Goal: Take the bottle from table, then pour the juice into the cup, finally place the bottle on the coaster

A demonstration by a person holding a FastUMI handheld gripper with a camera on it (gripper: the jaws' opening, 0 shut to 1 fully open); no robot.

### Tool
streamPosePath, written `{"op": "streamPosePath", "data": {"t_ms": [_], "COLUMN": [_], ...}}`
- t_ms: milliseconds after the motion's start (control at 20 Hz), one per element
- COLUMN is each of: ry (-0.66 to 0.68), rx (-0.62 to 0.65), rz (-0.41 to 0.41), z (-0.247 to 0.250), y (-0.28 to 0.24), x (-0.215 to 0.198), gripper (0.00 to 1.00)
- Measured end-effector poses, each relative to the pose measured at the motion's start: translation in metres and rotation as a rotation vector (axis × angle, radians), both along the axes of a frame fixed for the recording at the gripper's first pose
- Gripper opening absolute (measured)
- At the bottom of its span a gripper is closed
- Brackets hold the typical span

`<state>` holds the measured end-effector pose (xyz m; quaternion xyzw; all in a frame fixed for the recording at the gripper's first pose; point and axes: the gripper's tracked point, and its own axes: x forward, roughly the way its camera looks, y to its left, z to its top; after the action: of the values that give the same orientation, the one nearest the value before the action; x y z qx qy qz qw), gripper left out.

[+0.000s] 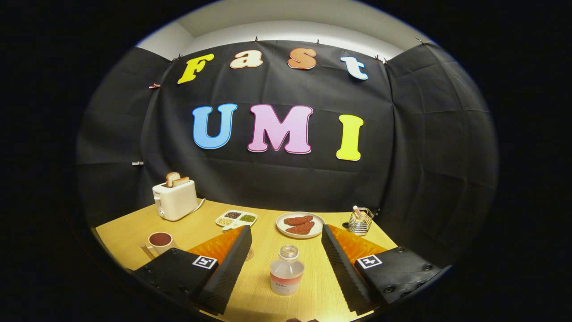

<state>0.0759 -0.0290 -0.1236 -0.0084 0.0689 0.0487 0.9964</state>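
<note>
Plainly, the gripper [286, 255] is hovering low over the wooden table [308, 290] with its two fingers spread wide apart and gripping nothing. The bottle [286, 271] is standing upright on the table in the gap between the fingers, roughly midway, with clear space showing on both sides, so neither finger is touching it. It is a small clear bottle with its mouth uncapped and a pale label band around its lower half; how much liquid is sitting in it cannot be told.

Beyond the left finger, the cup [160, 241] is sitting on the table, holding a dark reddish content, well apart from the bottle. Just past the left fingertip a small round mark is showing on the tabletop, possibly the coaster [249, 254], though most of it is hidden by the finger.

Farther back, a white toaster [174, 199] is standing with slices of bread poking from its slots. A divided tray [236, 219] with small dark and green fillings is lying near the middle, a white plate [300, 225] carrying reddish-brown pieces is resting just beside it, and a wire basket [360, 221] is sitting beyond the right finger.
</note>
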Motion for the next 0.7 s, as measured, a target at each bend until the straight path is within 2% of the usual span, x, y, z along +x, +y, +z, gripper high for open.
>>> {"op": "streamPosePath", "data": {"t_ms": [350,700], "ry": [0.031,0.036], "rx": [0.002,-0.001], "rz": [0.07,0.094], "z": [-0.044,-0.084], "y": [0.003,-0.002], "x": [0.021,0.034], "gripper": [0.97,0.97]}}
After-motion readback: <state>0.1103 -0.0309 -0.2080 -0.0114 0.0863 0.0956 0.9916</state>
